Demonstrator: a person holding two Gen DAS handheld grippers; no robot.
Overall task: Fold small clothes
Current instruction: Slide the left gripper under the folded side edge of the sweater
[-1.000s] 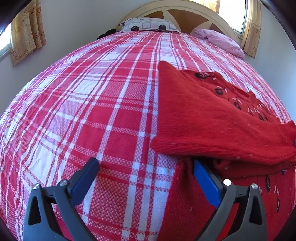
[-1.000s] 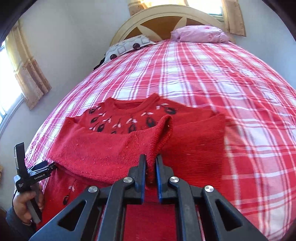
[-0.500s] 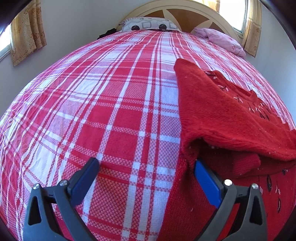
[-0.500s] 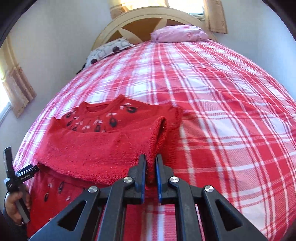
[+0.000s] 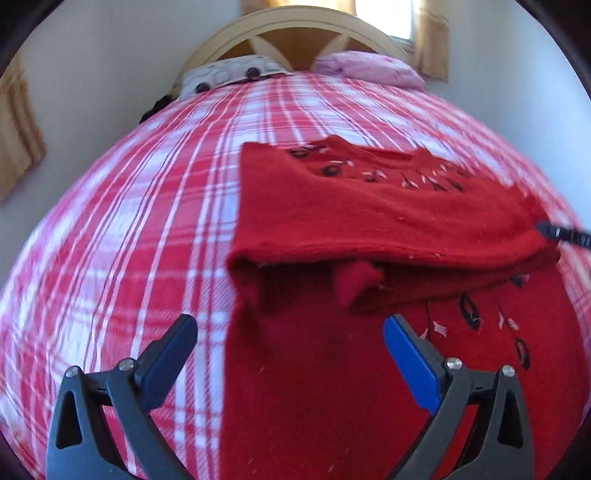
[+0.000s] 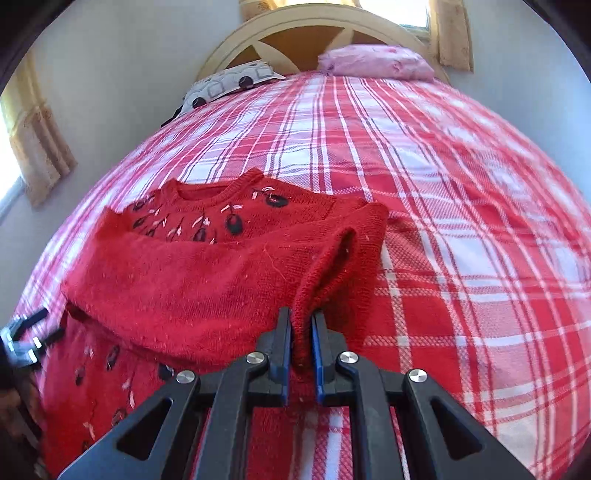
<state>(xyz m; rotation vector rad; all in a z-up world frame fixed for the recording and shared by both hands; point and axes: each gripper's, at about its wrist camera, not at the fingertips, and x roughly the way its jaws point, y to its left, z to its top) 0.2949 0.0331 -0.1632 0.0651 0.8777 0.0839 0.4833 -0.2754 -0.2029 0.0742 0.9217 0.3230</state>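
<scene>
A small red knitted sweater point(image 5: 369, 214) with dark embroidered motifs lies on the plaid bed, with a sleeve laid across its front point(image 6: 192, 280). My right gripper point(image 6: 301, 332) is shut on the end of that sleeve, pinching a ridge of knit between its pads. My left gripper point(image 5: 291, 332) stands open just above the sweater's lower left part, nothing between its fingers. In the left wrist view the right gripper's tip point(image 5: 561, 234) shows at the right edge. In the right wrist view the left gripper point(image 6: 26, 339) shows blurred at the left edge.
The bed point(image 6: 461, 206) carries a red and white plaid cover. A patterned grey pillow point(image 6: 229, 83) and a pink pillow point(image 6: 373, 61) lie by the cream headboard point(image 5: 306, 22). Curtained windows flank the bed. Bare cover stretches to the right of the sweater.
The right gripper has carried the sleeve end across the sweater and a little lower. The left gripper has shifted right over the sweater and rolled, staying open.
</scene>
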